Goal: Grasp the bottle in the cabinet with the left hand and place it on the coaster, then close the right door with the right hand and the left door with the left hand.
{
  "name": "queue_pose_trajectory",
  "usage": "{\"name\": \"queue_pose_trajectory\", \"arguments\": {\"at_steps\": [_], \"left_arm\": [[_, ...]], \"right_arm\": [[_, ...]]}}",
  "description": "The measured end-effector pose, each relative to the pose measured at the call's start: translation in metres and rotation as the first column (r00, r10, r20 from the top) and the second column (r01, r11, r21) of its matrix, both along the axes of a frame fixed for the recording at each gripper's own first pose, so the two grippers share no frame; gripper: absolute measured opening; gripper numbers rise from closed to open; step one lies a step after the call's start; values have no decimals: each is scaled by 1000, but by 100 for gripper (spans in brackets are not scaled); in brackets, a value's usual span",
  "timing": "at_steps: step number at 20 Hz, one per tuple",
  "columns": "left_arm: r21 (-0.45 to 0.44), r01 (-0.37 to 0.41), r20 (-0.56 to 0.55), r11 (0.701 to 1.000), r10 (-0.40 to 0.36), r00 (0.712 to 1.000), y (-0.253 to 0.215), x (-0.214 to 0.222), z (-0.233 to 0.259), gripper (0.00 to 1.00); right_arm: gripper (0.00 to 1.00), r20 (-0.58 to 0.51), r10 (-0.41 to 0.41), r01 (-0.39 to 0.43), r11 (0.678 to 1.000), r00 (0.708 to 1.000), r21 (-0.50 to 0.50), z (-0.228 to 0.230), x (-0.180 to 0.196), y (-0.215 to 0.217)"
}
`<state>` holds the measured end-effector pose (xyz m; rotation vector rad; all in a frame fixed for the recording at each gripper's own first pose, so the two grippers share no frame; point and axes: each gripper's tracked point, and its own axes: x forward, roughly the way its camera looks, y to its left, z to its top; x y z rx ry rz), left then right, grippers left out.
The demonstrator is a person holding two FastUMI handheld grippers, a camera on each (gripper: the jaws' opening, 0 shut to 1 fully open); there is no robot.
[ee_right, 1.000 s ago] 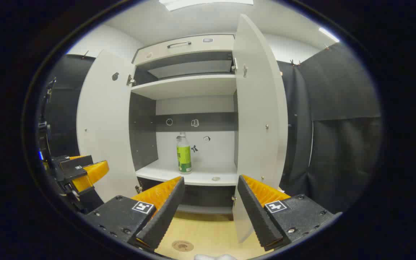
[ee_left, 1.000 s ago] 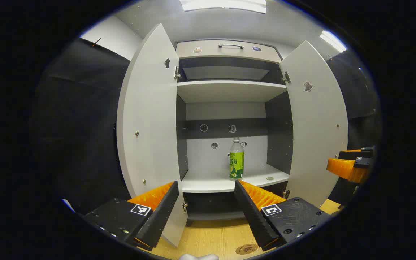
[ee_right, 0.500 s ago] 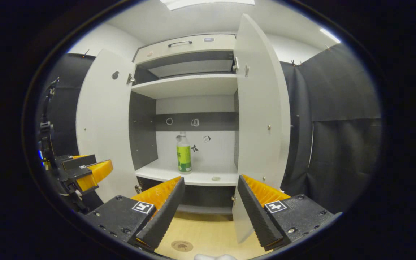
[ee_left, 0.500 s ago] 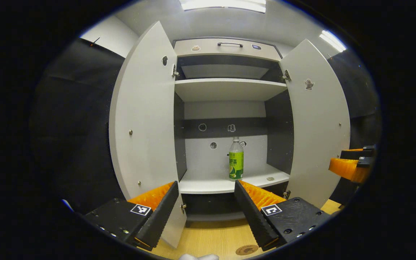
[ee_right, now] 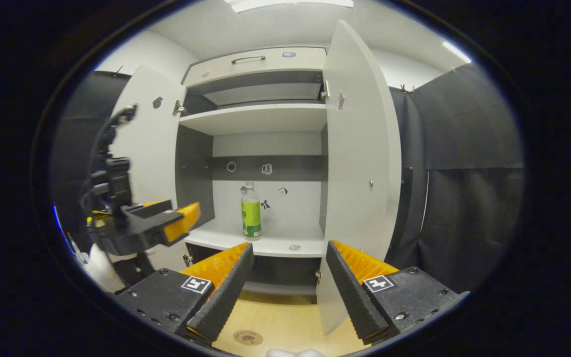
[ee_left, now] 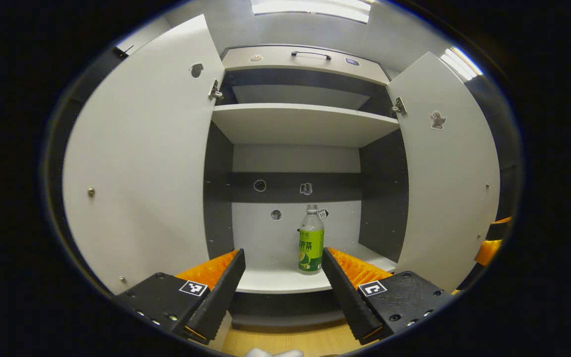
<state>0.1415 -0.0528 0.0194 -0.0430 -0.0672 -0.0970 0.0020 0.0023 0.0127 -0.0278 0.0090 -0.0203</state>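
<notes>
1. Since 1 second earlier, the left gripper [ee_left: 281, 287] had advanced toward the cabinet [ee_left: 305, 124], so the left door [ee_left: 142, 163] loomed larger on its left and the bottle [ee_left: 311, 245] sat lower and closer ahead.
2. Its jaws were spread wide with nothing between them; the bottle stood upright on the lower shelf [ee_left: 275, 280], ahead of the gap and nearer the right-hand finger, not touching either.
3. From the right gripper view, the left gripper [ee_right: 166, 225] reached in from the left, short of the shelf edge.
4. The right gripper [ee_right: 288, 292] hung back, jaws likewise spread and empty, with the bottle [ee_right: 251, 213] well ahead and the right door [ee_right: 360, 163] open just ahead on its right.
5. A round coaster [ee_right: 246, 337] lay on the wooden surface [ee_right: 285, 317] just below its fingers.
</notes>
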Motion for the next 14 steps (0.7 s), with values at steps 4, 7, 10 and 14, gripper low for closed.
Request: {"name": "queue_pose_trajectory", "arguments": {"at_steps": [4, 7, 10, 14], "left_arm": [[-1, 34, -9, 999, -34, 999, -40, 76, -12, 95], [25, 28, -34, 999, -27, 999, -60, 126, -26, 95], [38, 9, -49, 999, -7, 999, -62, 163, -41, 95], [59, -16, -66, 998, 19, 998, -65, 193, -54, 96]], "right_arm": [[97, -4, -19, 19, 1000, 1000, -2, 4, 2, 0], [97, -11, -52, 51, 999, 999, -7, 5, 7, -7], [97, -18, -79, 78, 997, 997, -6, 4, 11, -15], [97, -33, -87, 87, 996, 996, -8, 0, 14, -16]]}}
